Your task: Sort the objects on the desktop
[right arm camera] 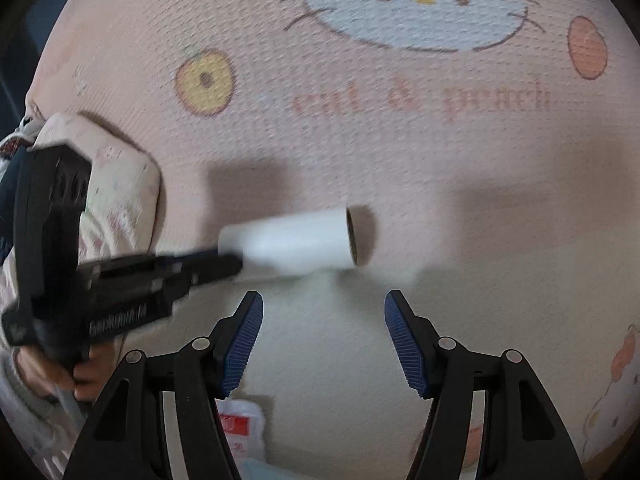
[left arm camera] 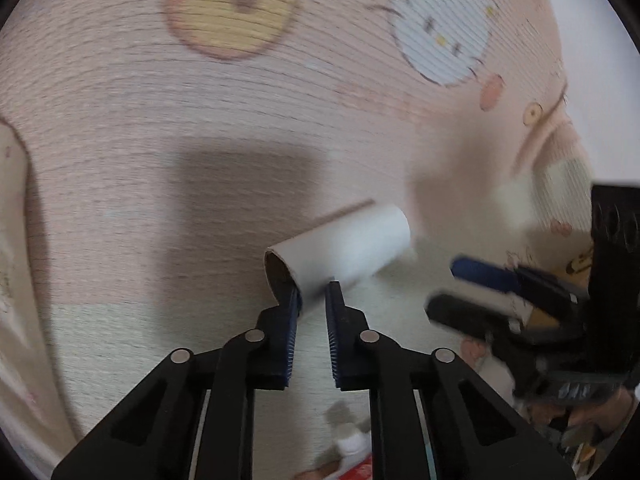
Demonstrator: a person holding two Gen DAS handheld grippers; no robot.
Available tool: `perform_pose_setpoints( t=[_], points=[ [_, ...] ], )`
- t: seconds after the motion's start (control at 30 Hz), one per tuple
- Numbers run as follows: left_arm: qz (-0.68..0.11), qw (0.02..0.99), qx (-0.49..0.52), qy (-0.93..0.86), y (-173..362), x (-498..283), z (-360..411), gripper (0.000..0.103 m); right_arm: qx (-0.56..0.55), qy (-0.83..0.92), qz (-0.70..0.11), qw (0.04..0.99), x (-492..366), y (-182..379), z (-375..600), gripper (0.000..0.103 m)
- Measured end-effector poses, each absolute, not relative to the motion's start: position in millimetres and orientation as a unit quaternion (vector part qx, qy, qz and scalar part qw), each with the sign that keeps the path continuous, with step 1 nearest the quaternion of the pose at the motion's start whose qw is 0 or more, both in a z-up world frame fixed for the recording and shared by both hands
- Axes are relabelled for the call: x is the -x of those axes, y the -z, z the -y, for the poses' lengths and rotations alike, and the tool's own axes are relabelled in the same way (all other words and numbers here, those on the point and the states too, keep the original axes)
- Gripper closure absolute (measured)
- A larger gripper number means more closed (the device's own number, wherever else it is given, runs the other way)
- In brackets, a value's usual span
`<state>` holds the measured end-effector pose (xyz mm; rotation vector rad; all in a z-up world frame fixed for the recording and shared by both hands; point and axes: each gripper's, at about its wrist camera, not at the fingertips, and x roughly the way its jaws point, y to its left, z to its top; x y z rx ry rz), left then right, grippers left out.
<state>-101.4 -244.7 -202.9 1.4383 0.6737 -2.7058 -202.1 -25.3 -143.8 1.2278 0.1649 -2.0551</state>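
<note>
A white paper roll with a brown cardboard core (left arm camera: 340, 250) is held above a pink cartoon-print cloth (left arm camera: 120, 120). My left gripper (left arm camera: 314, 294) is shut on the roll's near rim, one finger inside the core and one outside. The roll (right arm camera: 296, 240) also shows in the right wrist view, with the left gripper (right arm camera: 228, 264) at its left end. My right gripper (right arm camera: 324, 312) is open and empty, just in front of and below the roll. It shows at the right edge of the left wrist view (left arm camera: 460, 284), blurred.
The cloth (right arm camera: 400, 140) carries a cat face, peaches and lettering. A folded pink cushion (right arm camera: 120, 184) lies at the left. A white and red packet (right arm camera: 242, 424) lies near the bottom edge. A white-capped tube (left arm camera: 352, 446) lies below my left gripper.
</note>
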Motion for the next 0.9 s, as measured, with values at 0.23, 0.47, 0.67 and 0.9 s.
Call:
perform_pose_setpoints(
  t=[0.23,0.47,0.67,0.9],
  points=[
    [-0.209,-0.01,-0.475,0.855,205,110,225,0.091,-0.499,0.796,-0.017,0.34,245,147,15,0.041],
    [-0.19,-0.016,-0.481,0.855,207,106,203,0.091,-0.499,0.783,0.006,0.372,256,149,21,0.042],
    [-0.216,-0.002,-0.478,0.852,203,96,217,0.091,-0.5,0.761,-0.044,0.411,237,152,39,0.056],
    [-0.236,0.017,-0.475,0.848,199,77,240,0.08,-0.502,0.741,-0.051,0.443,213,152,44,0.056]
  ],
)
